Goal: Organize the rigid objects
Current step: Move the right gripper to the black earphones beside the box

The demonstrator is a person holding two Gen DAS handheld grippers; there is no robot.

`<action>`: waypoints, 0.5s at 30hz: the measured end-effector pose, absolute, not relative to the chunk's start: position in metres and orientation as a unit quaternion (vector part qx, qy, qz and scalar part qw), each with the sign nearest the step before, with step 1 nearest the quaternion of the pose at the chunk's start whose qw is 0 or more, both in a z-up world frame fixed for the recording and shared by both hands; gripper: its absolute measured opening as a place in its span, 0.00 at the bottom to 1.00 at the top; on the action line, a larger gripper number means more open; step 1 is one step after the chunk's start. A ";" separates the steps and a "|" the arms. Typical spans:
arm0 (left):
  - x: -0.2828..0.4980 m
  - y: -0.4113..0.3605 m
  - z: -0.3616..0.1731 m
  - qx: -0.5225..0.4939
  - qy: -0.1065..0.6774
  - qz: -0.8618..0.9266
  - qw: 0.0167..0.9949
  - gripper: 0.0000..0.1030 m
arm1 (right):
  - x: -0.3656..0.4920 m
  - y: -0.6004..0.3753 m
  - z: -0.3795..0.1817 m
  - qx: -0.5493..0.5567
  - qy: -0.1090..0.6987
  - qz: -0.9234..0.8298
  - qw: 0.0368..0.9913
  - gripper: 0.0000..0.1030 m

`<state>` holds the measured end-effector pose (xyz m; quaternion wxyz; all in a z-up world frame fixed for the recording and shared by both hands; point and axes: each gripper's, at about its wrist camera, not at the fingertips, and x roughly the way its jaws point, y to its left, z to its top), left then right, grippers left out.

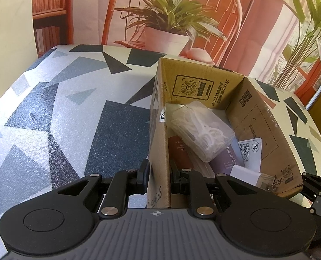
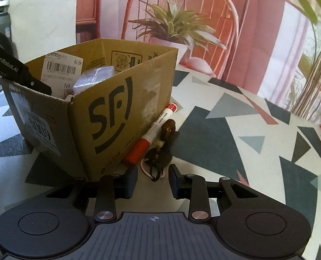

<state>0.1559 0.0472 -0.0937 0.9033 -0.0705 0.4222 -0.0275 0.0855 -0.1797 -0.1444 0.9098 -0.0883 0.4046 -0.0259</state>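
Left tongs (image 1: 159, 178) are clamping the brown cardboard box (image 2: 108, 108) wall; right tongs (image 2: 152, 181), released, are straddling the dark wooden-bead keychain (image 2: 163, 145) beside it (closing comes next).

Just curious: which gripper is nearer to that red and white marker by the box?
The right gripper: it hovers open just short of the marker, by the keychain. The left gripper is clamped on the box wall, away from it.
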 end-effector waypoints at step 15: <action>0.156 0.047 -0.093 -0.070 0.422 -0.027 0.903 0.18 | 0.083 -0.199 -0.136 -0.025 0.394 -0.021 0.919 0.08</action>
